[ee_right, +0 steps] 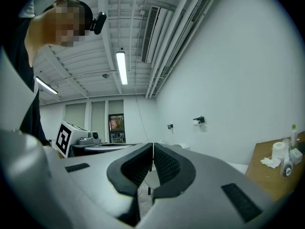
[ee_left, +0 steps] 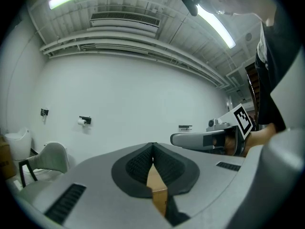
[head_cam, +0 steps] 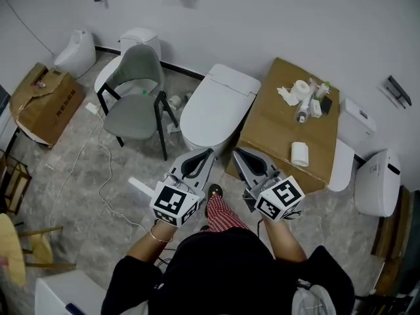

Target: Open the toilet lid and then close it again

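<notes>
Straight ahead, just beyond both tips: white oval toilet lid (head_cam: 211, 107), down flat, long axis running away toward the white wall (head_cam: 295, 18). Left tongs (head_cam: 207, 153) and right tongs (head_cam: 239, 152) both pressed together, pinching nothing; left nearer the lid's front edge.

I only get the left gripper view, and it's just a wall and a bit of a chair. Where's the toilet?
Observer: Straight ahead of you. The head view shows the toilet standing between the chair and a cardboard box.
Operator: Is its lid up?
Observer: No, the lid is down.
Operator: Is my other hand grabbing anything?
Observer: No. The right hand-held gripper has its jaws together with nothing between them.
</notes>
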A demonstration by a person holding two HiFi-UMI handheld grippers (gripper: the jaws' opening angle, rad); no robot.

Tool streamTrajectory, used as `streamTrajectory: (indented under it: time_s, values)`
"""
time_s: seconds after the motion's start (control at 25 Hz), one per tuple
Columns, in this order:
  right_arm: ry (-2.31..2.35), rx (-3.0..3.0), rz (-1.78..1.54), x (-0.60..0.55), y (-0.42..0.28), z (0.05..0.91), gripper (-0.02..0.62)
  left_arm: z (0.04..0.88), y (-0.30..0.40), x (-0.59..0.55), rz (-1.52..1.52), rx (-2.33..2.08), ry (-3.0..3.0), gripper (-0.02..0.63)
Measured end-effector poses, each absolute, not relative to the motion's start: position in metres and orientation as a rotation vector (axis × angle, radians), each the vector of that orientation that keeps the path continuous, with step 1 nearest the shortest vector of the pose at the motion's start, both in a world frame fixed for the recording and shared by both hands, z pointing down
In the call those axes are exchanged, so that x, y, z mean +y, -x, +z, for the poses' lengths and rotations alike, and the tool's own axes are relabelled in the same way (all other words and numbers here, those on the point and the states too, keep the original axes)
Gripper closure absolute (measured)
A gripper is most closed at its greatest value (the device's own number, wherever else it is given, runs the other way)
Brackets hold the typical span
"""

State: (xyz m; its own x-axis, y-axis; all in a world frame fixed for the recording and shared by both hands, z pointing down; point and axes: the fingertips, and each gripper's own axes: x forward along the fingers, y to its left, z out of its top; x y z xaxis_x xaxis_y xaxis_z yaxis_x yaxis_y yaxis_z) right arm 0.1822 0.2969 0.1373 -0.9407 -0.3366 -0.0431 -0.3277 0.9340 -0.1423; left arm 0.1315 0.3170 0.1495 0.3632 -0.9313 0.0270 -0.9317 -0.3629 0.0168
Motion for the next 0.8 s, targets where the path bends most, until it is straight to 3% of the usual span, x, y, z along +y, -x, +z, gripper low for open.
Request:
streamTrajectory:
  time_s: [0.8]
  values:
    - [0.495,3.007,-0.221,0.230,-0.139,0.144,0.574,0.161,-0.079,0.260,0.060,-1.820,-2.507,0.601]
